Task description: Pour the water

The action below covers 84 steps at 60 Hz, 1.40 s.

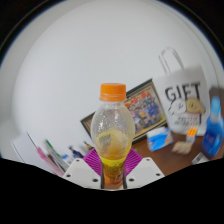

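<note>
The jaws hold the bottle (113, 135) tight – it stands upright between the pads, up off the desk (160, 160). No pouring yet – tipping comes next, I think.

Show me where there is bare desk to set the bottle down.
The gripper holds the orange-capped bottle between its pads. Only a bare strip of brown desk shows, between the bottle and the blue spray bottle. Behind it is crowded: GIFT bag, picture box. Pens clutter the other side.
</note>
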{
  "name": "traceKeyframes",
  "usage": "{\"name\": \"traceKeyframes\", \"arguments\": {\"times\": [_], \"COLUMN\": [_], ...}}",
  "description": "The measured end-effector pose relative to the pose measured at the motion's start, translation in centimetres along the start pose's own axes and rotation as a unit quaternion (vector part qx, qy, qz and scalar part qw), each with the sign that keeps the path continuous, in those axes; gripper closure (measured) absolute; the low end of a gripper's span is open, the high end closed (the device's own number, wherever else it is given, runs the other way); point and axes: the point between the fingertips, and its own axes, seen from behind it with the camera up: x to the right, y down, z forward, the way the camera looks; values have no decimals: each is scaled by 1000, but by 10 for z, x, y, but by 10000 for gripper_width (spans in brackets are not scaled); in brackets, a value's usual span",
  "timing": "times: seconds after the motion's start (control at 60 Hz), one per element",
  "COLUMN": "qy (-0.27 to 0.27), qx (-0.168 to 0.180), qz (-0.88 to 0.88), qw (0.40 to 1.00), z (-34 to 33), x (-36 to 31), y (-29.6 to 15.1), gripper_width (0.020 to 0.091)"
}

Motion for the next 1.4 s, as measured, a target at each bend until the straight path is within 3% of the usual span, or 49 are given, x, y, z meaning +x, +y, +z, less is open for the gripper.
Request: {"name": "traceKeyframes", "arguments": {"times": [0.183, 0.35, 0.65, 0.767, 0.917, 1.033, 1.067, 1.133, 1.4], "qy": [88, 103, 100, 100, 105, 118, 123, 143, 240], "qx": [-30, -66, -106, -85, -76, -109, -114, -121, -139], "qz": [-199, -231, -215, -231, -259, -259, -258, -260, -237], "qw": [976, 965, 966, 964, 957, 952, 951, 947, 931], "z": [-11, -10, -9, -10, -11, -19, -23, -34, -131], "x": [122, 203, 256, 253, 252, 252, 250, 245, 185], "y": [8, 57, 124, 123, 124, 137, 138, 136, 125], "gripper_width": [866, 865, 855, 853, 650, 234, 270, 242, 250]}}
